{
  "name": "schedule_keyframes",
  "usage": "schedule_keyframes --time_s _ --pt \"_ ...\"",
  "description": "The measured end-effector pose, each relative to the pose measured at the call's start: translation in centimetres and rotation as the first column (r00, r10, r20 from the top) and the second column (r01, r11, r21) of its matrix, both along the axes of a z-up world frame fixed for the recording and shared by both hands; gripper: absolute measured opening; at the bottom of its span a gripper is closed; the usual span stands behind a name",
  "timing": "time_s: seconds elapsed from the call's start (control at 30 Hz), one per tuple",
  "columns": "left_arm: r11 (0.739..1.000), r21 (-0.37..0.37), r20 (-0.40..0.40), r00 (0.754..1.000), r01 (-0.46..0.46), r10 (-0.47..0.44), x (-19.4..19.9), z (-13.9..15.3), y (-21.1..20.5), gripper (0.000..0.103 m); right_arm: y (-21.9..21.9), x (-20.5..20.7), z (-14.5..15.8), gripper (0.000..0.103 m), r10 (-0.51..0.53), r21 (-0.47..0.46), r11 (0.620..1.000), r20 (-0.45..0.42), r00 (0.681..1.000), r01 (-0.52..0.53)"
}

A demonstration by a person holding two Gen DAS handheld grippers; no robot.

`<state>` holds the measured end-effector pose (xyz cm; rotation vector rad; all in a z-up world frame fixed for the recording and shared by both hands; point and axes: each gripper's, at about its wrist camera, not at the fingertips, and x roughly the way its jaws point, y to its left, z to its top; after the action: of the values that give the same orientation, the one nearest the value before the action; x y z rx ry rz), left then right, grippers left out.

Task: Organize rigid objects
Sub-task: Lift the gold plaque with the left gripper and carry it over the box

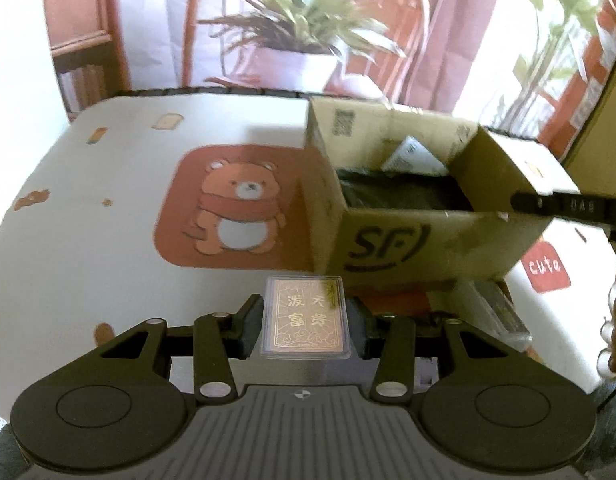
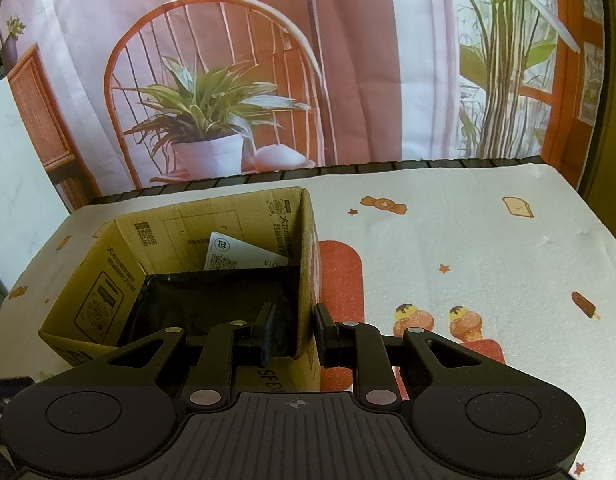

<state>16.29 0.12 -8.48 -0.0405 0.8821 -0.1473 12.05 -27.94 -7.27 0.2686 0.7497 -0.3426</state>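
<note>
A flat clear case with a gold card [image 1: 304, 314] printed with characters sits between the pads of my left gripper [image 1: 305, 322], which is shut on its two side edges. It hangs just above the cloth, in front of the open cardboard box [image 1: 388, 240] marked SF. My right gripper [image 2: 295, 334] is shut on the box's right-hand wall [image 2: 306, 272], one pad inside and one outside. One of its black fingers [image 1: 564, 203] shows at the box's far corner in the left wrist view. Inside the box lie a black bag [image 2: 212, 304] and a white label sheet [image 2: 244, 256].
The table [image 2: 468, 240] carries a white cloth with a bear print [image 1: 240, 208] and sweets motifs. Another clear case [image 1: 500, 316] and something orange [image 1: 396, 300] lie by the box's near side. A printed backdrop with plants hangs behind the table's far edge.
</note>
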Motion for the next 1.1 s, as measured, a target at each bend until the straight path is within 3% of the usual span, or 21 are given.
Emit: schedule_keyframes --time_s 0.33,0.7,1.1 --pt "0.999 -0.004 0.091 0.995 -0.047 0.048 0.7 3.4 1.0 0.048 0.0 0.0 0.0 0.020 0.000 0.001 1.000 0.001 1.000 0.000" --pt "1.000 -0.015 0.162 0.987 -0.005 0.007 4.6 6.3 -1.4 0.048 -0.1 0.0 0.0 0.019 -0.002 0.007 1.000 0.003 1.000 0.002" --pt "0.991 -0.058 0.065 0.991 0.121 -0.117 11.1 4.0 -7.8 0.048 -0.2 0.1 0.0 0.019 -0.003 0.012 1.000 0.006 1.000 0.003"
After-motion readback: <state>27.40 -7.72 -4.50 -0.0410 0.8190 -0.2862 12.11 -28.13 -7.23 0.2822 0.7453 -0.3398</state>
